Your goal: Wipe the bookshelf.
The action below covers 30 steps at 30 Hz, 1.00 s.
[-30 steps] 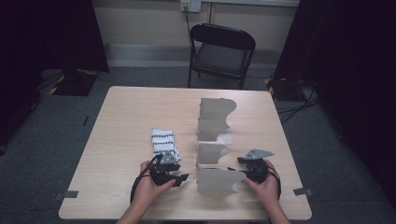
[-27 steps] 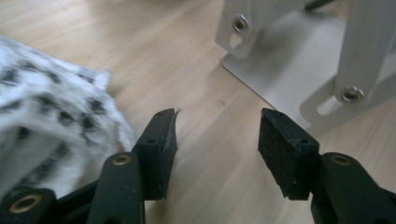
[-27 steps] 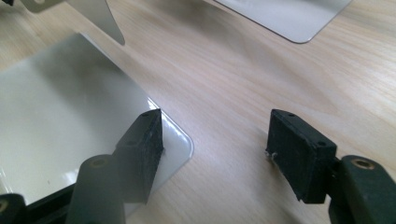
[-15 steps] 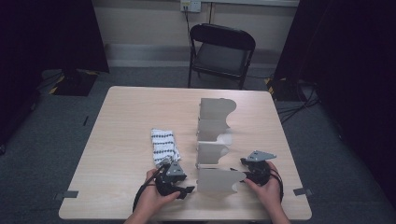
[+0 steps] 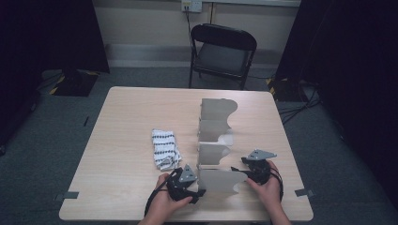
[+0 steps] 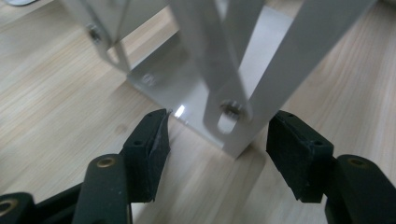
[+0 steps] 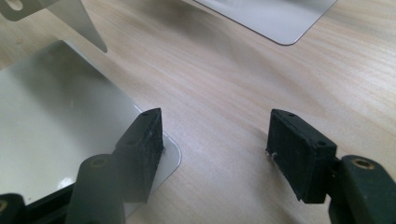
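A grey metal rack (image 5: 213,122) with several upright divider plates runs down the middle of the wooden table (image 5: 126,117). A folded white cloth with black stripes (image 5: 164,147) lies to its left. At the rack's near left corner is my left gripper (image 5: 197,191). In the left gripper view the rack's base corner and struts (image 6: 233,93) stand between the open jaws of that gripper (image 6: 219,130), which have just been opening; the pads are clear of the metal. My right gripper (image 5: 237,171) is at the near right end, open (image 7: 217,130), with one finger (image 7: 144,140) over a base plate corner (image 7: 56,121).
A black folding chair (image 5: 223,51) stands beyond the table's far edge. Cables lie on the carpet at the right (image 5: 300,108). The near table edge runs just below both hands. Tape marks sit on the floor at both near corners.
My left gripper has moved right and a little toward the near edge, from below the cloth to the rack's near left corner. The right gripper has stayed put.
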Motion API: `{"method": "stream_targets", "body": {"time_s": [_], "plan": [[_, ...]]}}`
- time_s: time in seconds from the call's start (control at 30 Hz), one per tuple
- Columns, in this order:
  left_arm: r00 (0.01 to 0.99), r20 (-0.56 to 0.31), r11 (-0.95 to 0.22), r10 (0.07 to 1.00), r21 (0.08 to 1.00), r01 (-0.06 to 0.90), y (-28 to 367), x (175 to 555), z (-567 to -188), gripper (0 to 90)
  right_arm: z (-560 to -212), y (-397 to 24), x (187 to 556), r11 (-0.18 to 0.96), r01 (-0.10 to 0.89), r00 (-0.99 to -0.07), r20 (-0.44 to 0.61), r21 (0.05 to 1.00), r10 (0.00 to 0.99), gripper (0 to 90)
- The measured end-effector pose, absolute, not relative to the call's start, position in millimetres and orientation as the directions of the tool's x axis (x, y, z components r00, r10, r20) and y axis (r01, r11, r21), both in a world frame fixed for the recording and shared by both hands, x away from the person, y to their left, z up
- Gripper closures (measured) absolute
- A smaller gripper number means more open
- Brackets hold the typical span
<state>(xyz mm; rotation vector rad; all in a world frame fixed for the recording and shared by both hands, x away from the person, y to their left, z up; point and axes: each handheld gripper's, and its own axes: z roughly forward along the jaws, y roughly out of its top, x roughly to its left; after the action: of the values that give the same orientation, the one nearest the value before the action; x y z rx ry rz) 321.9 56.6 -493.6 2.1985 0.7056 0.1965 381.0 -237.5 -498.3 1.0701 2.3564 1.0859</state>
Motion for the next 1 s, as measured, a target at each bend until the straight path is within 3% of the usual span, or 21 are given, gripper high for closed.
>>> {"method": "stream_targets", "body": {"time_s": [0.5, 0.67, 1.0], "plan": [[0.82, -0.092, -0.507, 0.565, 0.745, 0.434, 41.1, 341.8, -493.8, 42.0, -498.3, -253.3, 395.7, 0.394, 0.522, -0.609, 0.008, 0.757, 0.793, 34.0], [0.815, -0.106, -0.509, 0.57, 0.733, 0.451, 60.6, 336.9, -492.5, 39.1, -498.4, -261.6, 387.1, 0.401, 0.521, -0.607, -0.004, 0.753, 0.795, 33.0], [0.748, -0.083, -0.469, 0.659, 0.732, 0.494, 105.6, 354.1, -481.8, 42.1, -498.2, -272.0, 374.6, 0.387, 0.534, -0.584, -0.004, 0.752, 0.812, 33.2]]}}
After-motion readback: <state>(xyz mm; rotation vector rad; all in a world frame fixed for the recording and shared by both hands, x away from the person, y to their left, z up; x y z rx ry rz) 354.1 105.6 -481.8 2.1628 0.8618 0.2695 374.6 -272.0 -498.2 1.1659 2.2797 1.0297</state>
